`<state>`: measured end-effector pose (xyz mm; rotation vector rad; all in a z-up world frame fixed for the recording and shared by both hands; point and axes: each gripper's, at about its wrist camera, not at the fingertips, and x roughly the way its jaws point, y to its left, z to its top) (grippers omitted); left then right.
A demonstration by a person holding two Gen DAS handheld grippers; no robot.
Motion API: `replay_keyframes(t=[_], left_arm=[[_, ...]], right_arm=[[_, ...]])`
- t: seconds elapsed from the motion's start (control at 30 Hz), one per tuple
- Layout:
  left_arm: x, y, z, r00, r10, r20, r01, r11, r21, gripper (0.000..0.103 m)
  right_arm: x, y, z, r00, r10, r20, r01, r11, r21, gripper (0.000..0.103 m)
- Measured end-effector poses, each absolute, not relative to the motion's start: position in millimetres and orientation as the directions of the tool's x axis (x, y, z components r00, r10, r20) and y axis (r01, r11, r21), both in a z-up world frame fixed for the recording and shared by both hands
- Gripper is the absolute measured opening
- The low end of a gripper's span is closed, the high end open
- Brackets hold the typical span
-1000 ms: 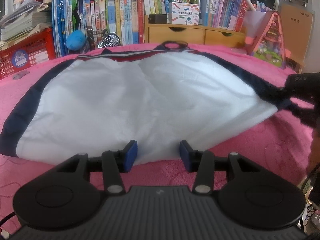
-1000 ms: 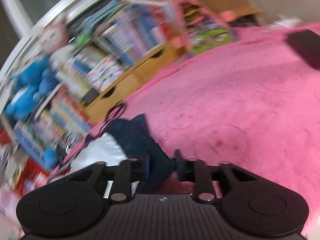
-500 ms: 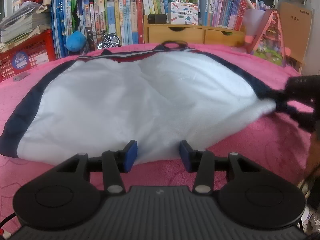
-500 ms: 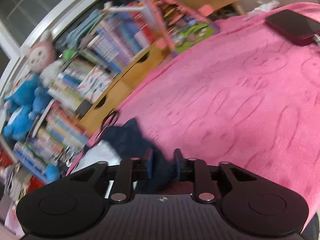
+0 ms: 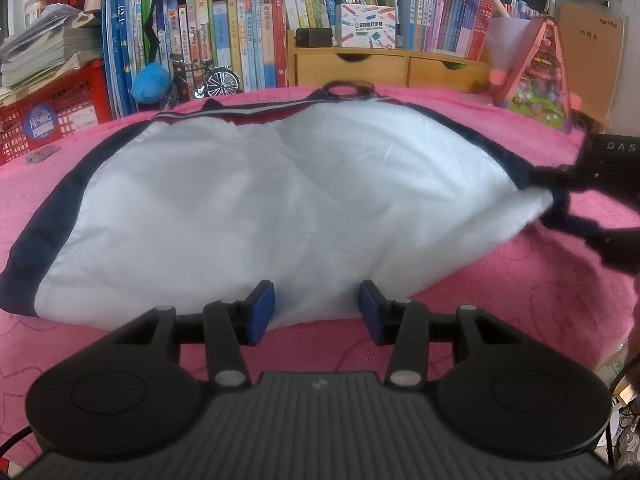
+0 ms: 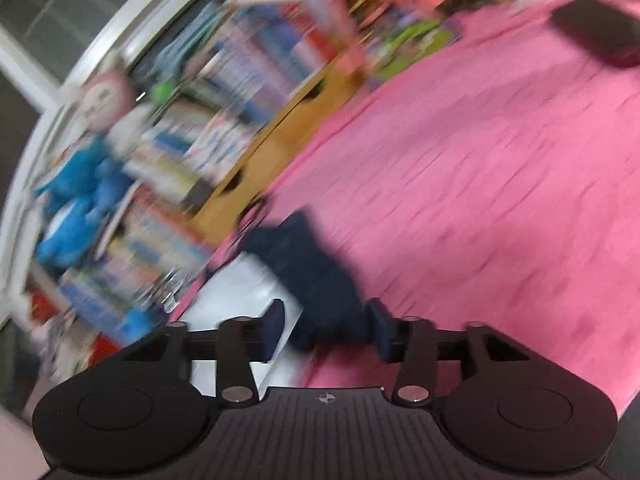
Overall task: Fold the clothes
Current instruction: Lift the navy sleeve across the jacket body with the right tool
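Observation:
A white garment with navy side bands and a red collar strip [image 5: 280, 200] lies spread flat on the pink blanket [image 5: 520, 300]. My left gripper [image 5: 316, 312] stands open at its near hem, blue pads apart and not pressing the cloth. My right gripper [image 6: 326, 320] is at the garment's right corner, where the navy cloth [image 6: 316, 272] lies between its jaws. Those jaws are opening and the pads no longer pinch it. In the left wrist view the right gripper [image 5: 556, 200] shows at that corner. The right wrist view is blurred.
Behind the bed run bookshelves [image 5: 240, 40], a wooden drawer unit [image 5: 392, 68], a red crate [image 5: 52, 108] and a pink toy house [image 5: 536, 68]. A dark phone [image 6: 596, 32] lies on the blanket at the far right. Plush toys [image 6: 80, 184] sit on the shelf.
The right gripper's jaws have spread apart from the navy corner they were pinching, and its view has swung a little. The left gripper and the garment's body have not moved.

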<state>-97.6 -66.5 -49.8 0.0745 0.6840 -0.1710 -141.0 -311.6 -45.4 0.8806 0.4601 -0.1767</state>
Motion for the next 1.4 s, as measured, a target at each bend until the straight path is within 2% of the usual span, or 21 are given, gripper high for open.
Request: replay_keyframes(t=[0.07,0.1,0.17,0.23,0.3,0.4,0.5,0.57,0.63,0.7,0.77,0.83,0.87,0.9,1.0,1.1,1.2,1.33,1.4], left_arm=[[-98,-66,-50,0.761,-0.135,-0.634,0.184,0.983,0.011,0.045],[-98,-65,-50,0.761,-0.137,-0.634,0.186,0.983,0.011,0.045],[-98,-65,-50,0.761,-0.139,-0.634,0.188,0.982,0.009,0.045],[-98,-65,-50,0.76,-0.14,-0.634,0.188,0.982,0.007,0.045],[-98,-64,-50,0.759,-0.144,-0.634,0.188,0.982,0.002,0.045],[-98,-62,-49,0.758,-0.157,-0.634,0.192,0.981,-0.013,0.045],[-98,-59,-49,0.757,-0.169,-0.631,0.194,0.98,-0.029,0.045],[-98,-57,-49,0.751,-0.182,-0.635,0.208,0.978,-0.035,0.045],[-98,-54,-49,0.75,-0.195,-0.632,0.211,0.976,-0.051,0.045],[-98,-50,-49,0.748,-0.209,-0.63,0.216,0.974,-0.067,0.045],[-98,-47,-49,0.747,-0.222,-0.627,0.222,0.972,-0.079,0.044],[-99,-46,-49,0.748,-0.227,-0.623,0.228,0.97,-0.08,0.044],[-99,-46,-50,0.749,-0.229,-0.622,0.231,0.97,-0.079,0.044],[-99,-45,-50,0.749,-0.232,-0.62,0.234,0.969,-0.08,0.044],[-99,-37,-48,0.743,-0.262,-0.616,0.229,0.964,-0.133,0.044],[-93,-10,-43,0.714,-0.352,-0.605,0.202,0.931,-0.304,0.043],[-89,33,-38,0.709,-0.45,-0.543,0.151,0.849,-0.506,0.043],[-89,79,-24,0.765,-0.47,-0.441,0.125,0.779,-0.614,0.046],[-78,92,-27,0.76,-0.467,-0.453,0.059,0.743,-0.667,0.048]], right_arm=[[-134,-299,-46,0.879,0.058,-0.473,0.322,0.661,0.678,0.046],[-132,-298,-47,0.873,0.039,-0.486,0.339,0.667,0.663,0.037],[-130,-305,-50,0.869,0.004,-0.494,0.373,0.651,0.661,0.028],[-129,-315,-48,0.869,-0.023,-0.493,0.392,0.639,0.662,0.027],[-128,-315,-35,0.875,-0.059,-0.48,0.392,0.67,0.631,0.021],[-115,-300,0,0.908,-0.05,-0.416,0.309,0.749,0.586,0.019],[-86,-258,43,0.94,0.076,-0.333,0.123,0.835,0.537,0.014],[-56,-207,72,0.925,0.233,-0.299,-0.072,0.882,0.465,0.012],[-27,-143,87,0.83,0.442,-0.342,-0.307,0.872,0.382,0.012],[-6,-90,91,0.685,0.596,-0.42,-0.498,0.803,0.328,0.013],[-3,-72,96,0.606,0.678,-0.415,-0.585,0.734,0.345,0.017],[-9,-79,102,0.587,0.727,-0.358,-0.626,0.687,0.37,0.033],[-14,-87,106,0.585,0.745,-0.32,-0.64,0.667,0.38,0.05],[-20,-97,109,0.596,0.749,-0.288,-0.646,0.661,0.382,0.054],[-38,-134,107,0.702,0.657,-0.275,-0.567,0.75,0.341,0.055],[-58,-164,87,0.814,0.483,-0.323,-0.419,0.873,0.251,0.055],[-84,-182,49,0.852,0.357,-0.382,-0.293,0.931,0.217,0.056],[-123,-178,0,0.827,0.318,-0.464,-0.232,0.944,0.234,0.056],[-133,-163,-15,0.815,0.319,-0.483,-0.223,0.943,0.245,0.056]])
